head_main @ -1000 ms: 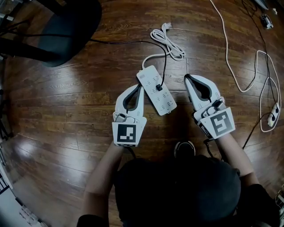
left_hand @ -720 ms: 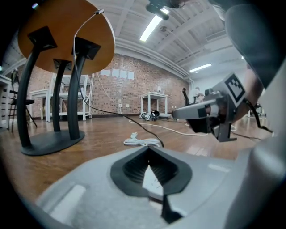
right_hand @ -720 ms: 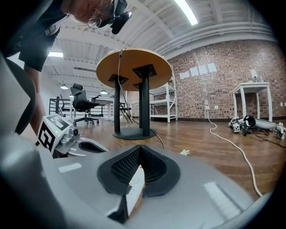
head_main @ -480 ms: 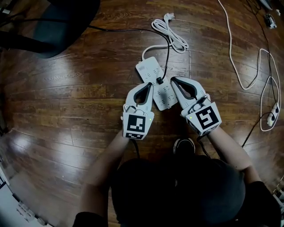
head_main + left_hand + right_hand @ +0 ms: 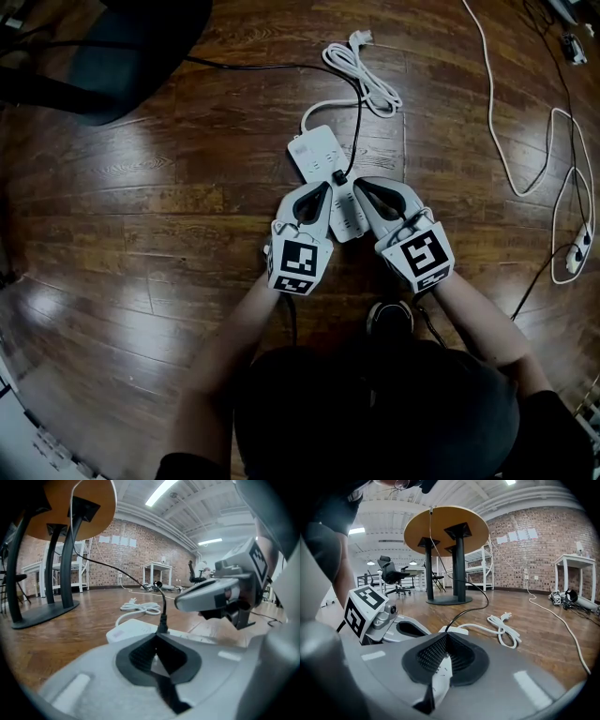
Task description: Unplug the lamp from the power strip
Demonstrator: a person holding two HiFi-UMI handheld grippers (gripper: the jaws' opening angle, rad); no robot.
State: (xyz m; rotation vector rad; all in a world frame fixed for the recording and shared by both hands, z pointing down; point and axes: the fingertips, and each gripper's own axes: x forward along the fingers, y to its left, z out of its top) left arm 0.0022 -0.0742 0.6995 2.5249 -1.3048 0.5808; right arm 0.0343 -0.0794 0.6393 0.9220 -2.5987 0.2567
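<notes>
A white power strip (image 5: 317, 150) lies on the wooden floor, with a black plug (image 5: 338, 176) seated in it. The plug's black cord (image 5: 357, 112) runs up and away to the left. My left gripper (image 5: 316, 188) is shut, its tip resting over the strip's near left side. My right gripper (image 5: 362, 185) is shut too, its tip just right of the plug. In the left gripper view the plug (image 5: 162, 623) stands right beyond my closed left gripper (image 5: 157, 635). In the right gripper view the cord (image 5: 464, 611) rises from behind my closed right gripper (image 5: 447, 635). Nothing is held.
The strip's own white cord (image 5: 361, 75) lies coiled behind it. A dark table base (image 5: 122, 56) stands at the far left. A long white cable (image 5: 497, 122) and another white strip (image 5: 574, 258) lie on the right. A shoe (image 5: 389, 317) is under my hands.
Both grippers have moved forward and inward, closing in on the power strip from either side until their tips flank the black plug.
</notes>
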